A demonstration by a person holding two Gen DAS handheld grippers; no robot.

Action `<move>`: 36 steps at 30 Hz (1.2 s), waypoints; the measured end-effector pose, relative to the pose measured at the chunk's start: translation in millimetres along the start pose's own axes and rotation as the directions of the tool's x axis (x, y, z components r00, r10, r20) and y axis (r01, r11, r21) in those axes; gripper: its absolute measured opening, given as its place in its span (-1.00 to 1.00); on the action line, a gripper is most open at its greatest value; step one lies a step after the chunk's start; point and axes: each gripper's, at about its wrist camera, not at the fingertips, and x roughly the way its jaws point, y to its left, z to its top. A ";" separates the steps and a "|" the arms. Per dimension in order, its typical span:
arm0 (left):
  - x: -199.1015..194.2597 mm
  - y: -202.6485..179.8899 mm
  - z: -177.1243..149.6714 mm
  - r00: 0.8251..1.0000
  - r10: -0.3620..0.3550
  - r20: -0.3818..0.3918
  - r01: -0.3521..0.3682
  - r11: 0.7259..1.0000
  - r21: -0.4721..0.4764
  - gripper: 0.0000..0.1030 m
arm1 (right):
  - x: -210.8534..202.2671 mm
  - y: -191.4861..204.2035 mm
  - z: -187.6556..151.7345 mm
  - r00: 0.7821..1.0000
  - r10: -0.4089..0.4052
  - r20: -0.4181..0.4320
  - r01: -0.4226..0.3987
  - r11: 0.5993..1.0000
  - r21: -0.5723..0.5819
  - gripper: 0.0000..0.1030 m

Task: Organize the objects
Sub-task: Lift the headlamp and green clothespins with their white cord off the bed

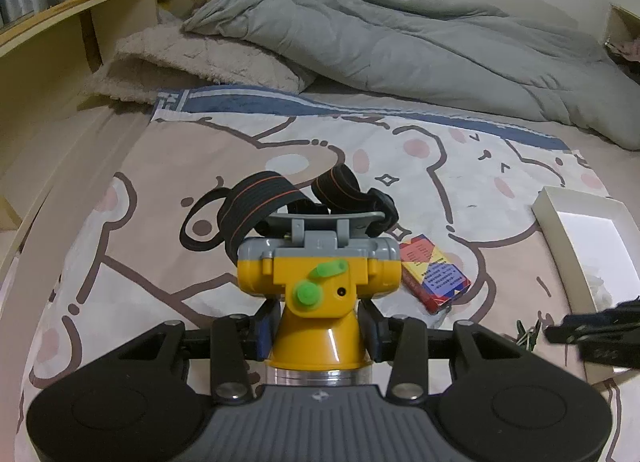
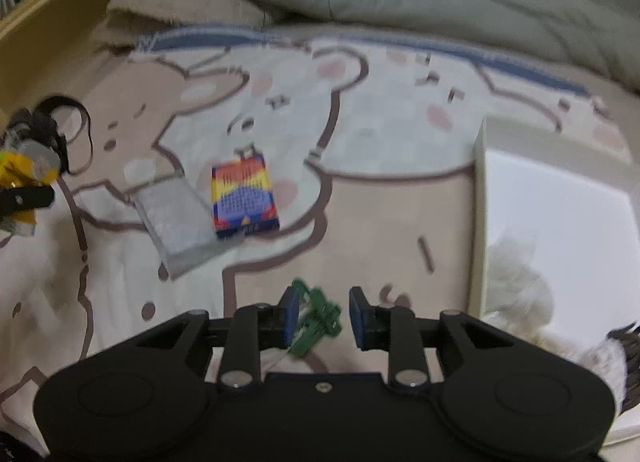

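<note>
**Headlamp in hand, most of the sorting still ahead**

You are holding the headlamp point(image 1: 318, 282) in your left gripper point(image 1: 318, 326), its pads clamped tight on the yellow neck, with the black strap point(image 1: 256, 202) trailing off the far side. It is hanging above the blanket point(image 1: 160, 166), left of the card box point(image 1: 434, 276), and has not been set down anywhere.

Your right gripper point(image 2: 324, 316) is standing narrowly parted over the green keys point(image 2: 316, 316). The keys are sitting between the pads, close against the left one, but the view is blurred and you cannot be sure from it whether the pads are pressing on them, so treat that grip as unconfirmed.

The white tray point(image 2: 480, 198) is lying at the right edge of the blanket, just right of the keys. Something pale and fluffy is already resting in its near part; the rest of its floor is looking bare. That suggests the tray is the collecting place and that little has gone in.

Still out on the blanket: the card box in the middle and, touching its left side, a grey pouch point(image 2: 180, 222). Judging by this, you are somewhere early in the job, with the headlamp and the keys being the two items in play, and the card box and pouch waiting.
</note>
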 end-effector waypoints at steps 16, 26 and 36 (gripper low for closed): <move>8.7 3.4 3.4 1.000 -0.021 -0.015 0.021 1.000 0.009 -0.15 | 59.9 9.9 -3.6 0.988 -0.030 -0.149 0.022 0.998 -0.052 -0.35; 5.7 4.6 3.2 1.000 -0.019 -0.013 0.019 1.000 0.006 -0.15 | 54.4 13.6 2.6 0.992 -0.075 -0.105 0.066 0.994 -0.082 -0.55; -11.1 2.4 1.6 0.999 -0.027 0.023 0.027 1.000 0.004 -0.15 | 5.1 22.9 14.1 0.993 -0.088 0.082 0.094 0.993 -0.069 -0.57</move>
